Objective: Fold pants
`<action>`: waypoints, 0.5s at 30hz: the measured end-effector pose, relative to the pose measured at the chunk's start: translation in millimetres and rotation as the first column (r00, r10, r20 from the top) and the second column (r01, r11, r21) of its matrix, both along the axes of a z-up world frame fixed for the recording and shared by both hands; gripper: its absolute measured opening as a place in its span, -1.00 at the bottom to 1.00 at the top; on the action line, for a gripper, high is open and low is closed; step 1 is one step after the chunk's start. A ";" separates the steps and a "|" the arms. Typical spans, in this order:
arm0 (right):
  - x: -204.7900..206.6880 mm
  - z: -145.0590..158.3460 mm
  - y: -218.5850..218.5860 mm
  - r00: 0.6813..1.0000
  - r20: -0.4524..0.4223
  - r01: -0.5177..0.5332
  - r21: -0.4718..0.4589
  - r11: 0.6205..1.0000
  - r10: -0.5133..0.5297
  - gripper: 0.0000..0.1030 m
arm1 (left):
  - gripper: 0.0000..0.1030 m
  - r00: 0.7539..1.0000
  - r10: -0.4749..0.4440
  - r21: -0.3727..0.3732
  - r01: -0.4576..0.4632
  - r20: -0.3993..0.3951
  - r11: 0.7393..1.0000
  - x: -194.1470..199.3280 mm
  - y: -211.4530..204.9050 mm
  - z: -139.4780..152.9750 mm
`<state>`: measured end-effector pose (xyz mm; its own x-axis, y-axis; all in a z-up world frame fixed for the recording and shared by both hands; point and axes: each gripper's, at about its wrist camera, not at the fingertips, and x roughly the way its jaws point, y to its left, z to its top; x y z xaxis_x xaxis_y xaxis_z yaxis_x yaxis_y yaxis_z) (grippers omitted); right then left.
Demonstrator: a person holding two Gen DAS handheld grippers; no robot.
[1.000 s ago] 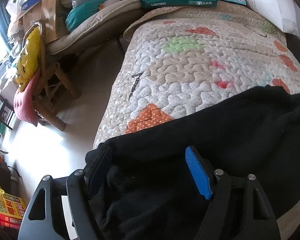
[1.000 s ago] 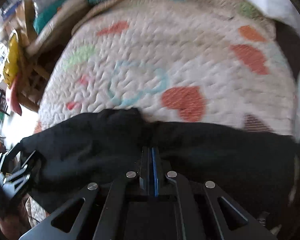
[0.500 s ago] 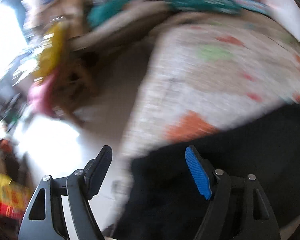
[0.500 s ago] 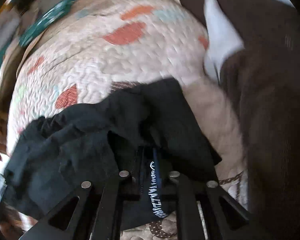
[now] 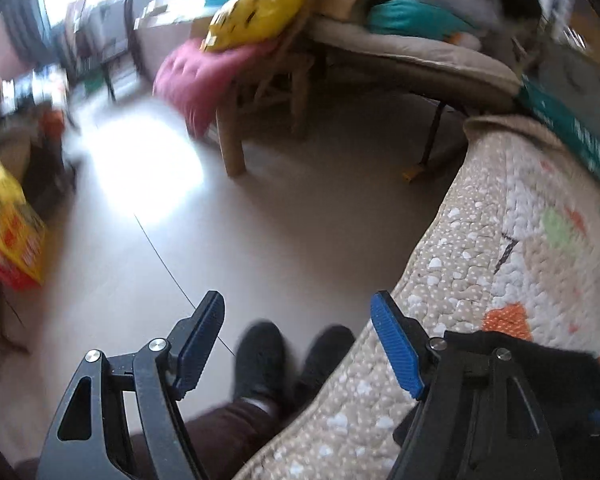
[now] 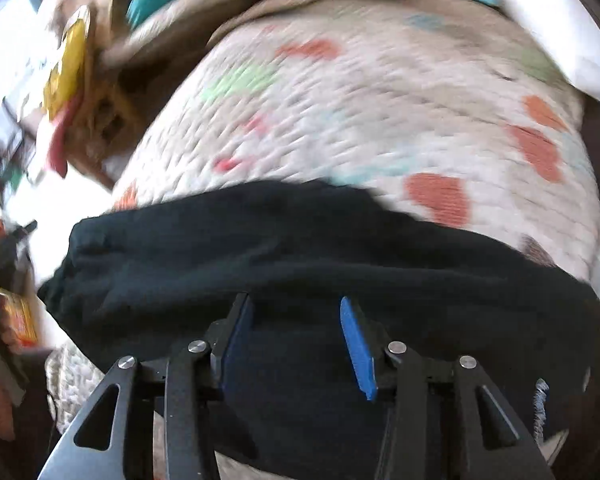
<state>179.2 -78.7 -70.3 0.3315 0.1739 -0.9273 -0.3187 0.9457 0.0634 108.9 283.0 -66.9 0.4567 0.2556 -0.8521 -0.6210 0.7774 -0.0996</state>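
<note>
One pair of black pants (image 6: 308,256) lies on the patterned quilt (image 6: 380,112), bunched into a broad band. Long axis runs side to side across the right wrist view, from a rounded, gathered end at the left edge of the quilt to the far right, where a strip of white lettering shows near the lower corner. Which end is waist and which is cuffs: cannot tell. Both views blurred.

Right gripper (image 6: 298,338): jaws parted, poised over the near part of the pants, black fabric filling the gap between them. Whether the fingers touch the cloth cannot be told. Nothing clamped.

Left gripper (image 5: 298,344): jaws spread wide, nothing between them, held off the quilt's left edge and looking out over the pale floor (image 5: 300,220). A corner of the pants shows in this view behind its right finger, at lower right.

Below the left gripper: two dark slippers (image 5: 260,360), side by side on the floor, with a maroon trouser leg (image 5: 220,428) above one.

Background, left wrist view: one wooden chair (image 5: 260,100) carrying one pink cushion (image 5: 196,80) and one yellow bag (image 5: 260,4).
</note>
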 end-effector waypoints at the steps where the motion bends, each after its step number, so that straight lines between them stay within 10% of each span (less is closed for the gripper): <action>1: 0.8 2.7 12.4 0.999 0.011 -0.050 0.010 0.999 0.050 -0.05 | 0.46 1.000 0.010 -0.051 -0.010 0.012 0.999 -4.6 7.7 -1.4; 9: 14.1 1.4 142.5 0.851 -0.014 -0.525 0.022 0.851 0.526 0.13 | 0.46 0.997 0.019 -0.250 0.001 0.078 0.968 -25.7 22.5 -6.0; 15: 40.3 -29.5 205.6 0.767 -0.097 -0.632 0.059 0.773 0.635 0.16 | 0.46 0.996 0.002 -0.353 0.029 0.086 0.935 -42.4 19.6 -19.6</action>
